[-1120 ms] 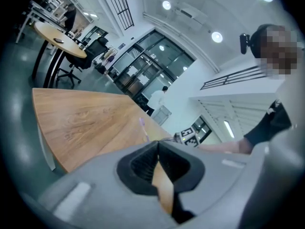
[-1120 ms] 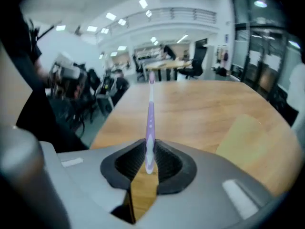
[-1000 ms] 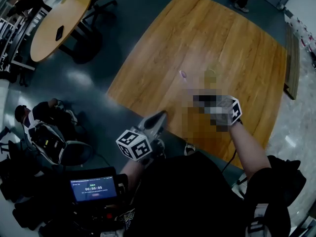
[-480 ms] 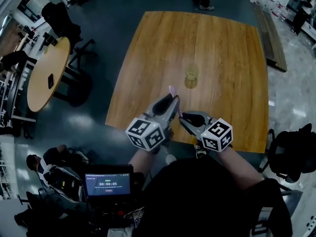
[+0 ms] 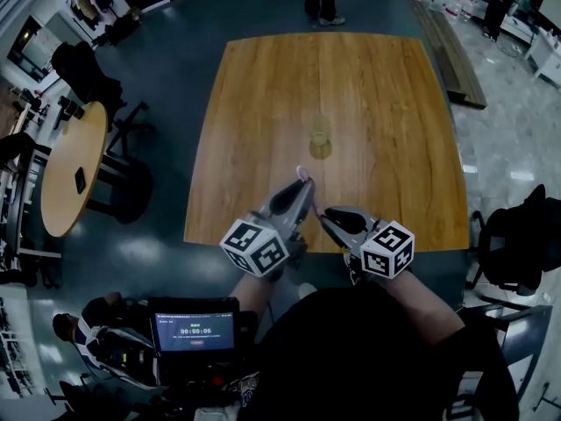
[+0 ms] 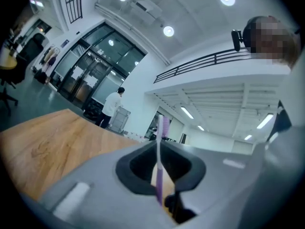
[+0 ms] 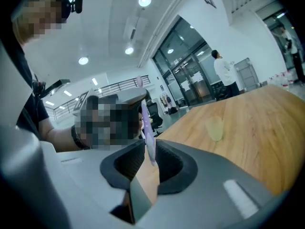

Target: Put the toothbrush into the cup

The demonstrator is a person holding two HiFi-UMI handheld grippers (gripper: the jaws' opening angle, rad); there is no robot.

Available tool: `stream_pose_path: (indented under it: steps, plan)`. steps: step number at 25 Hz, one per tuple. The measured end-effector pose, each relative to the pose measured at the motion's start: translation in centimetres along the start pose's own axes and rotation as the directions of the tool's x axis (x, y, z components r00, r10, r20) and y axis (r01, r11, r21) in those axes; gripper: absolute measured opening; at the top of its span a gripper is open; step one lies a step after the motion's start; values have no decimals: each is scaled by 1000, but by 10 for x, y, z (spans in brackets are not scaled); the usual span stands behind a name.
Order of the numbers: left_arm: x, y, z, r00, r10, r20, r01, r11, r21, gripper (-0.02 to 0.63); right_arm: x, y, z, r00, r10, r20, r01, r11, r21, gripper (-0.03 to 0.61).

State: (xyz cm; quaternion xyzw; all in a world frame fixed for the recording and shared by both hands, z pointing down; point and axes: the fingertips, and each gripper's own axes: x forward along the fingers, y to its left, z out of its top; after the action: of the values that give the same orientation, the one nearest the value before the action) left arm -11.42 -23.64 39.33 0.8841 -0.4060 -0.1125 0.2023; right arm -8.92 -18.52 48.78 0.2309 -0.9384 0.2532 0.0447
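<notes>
Toothbrush (image 6: pixel 163 123) pinched by left gripper (image 5: pixel 303 189), jaws just closing, right gripper (image 7: pixel 150 142) pinching its tail

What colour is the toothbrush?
The toothbrush is purple; best seen in the left gripper view.

A small translucent yellowish cup (image 5: pixel 320 139) stands near the middle of the square light-wood surface (image 5: pixel 394 103), well apart from every edge. Nearer the camera, over the surface's near part, the left claw (image 5: pixel 307 185) and right claw (image 5: pixel 323 213) meet tip to tip. A slim purple plastic toothbrush (image 5: pixel 302 174) stands upright, caught in both, the left claw's jaws having just been closing on it. A round wooden table (image 5: pixel 74 169) stands off to the left.
</notes>
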Motion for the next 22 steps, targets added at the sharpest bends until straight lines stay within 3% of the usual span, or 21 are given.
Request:
stream_pose_path:
  steps: [5, 13, 18, 22]
  plan:
    - [8, 26, 15, 997, 46, 66, -50, 997, 64, 20, -32, -19, -9, 995, -78, 67, 65, 982, 175, 44]
    - [64, 95, 57, 967, 126, 220, -155, 981, 120, 21, -76, -43, -33, 990, -124, 68, 102, 959, 264, 23]
    - [107, 139, 61, 956, 163, 245, -193, 976, 103, 20, -87, -65, -47, 991, -131, 38, 114, 948, 297, 18]
    - [139, 169, 31, 957, 208, 203, -234, 965, 115, 21, -98, -89, -55, 990, -139, 19, 124, 928, 350, 14]
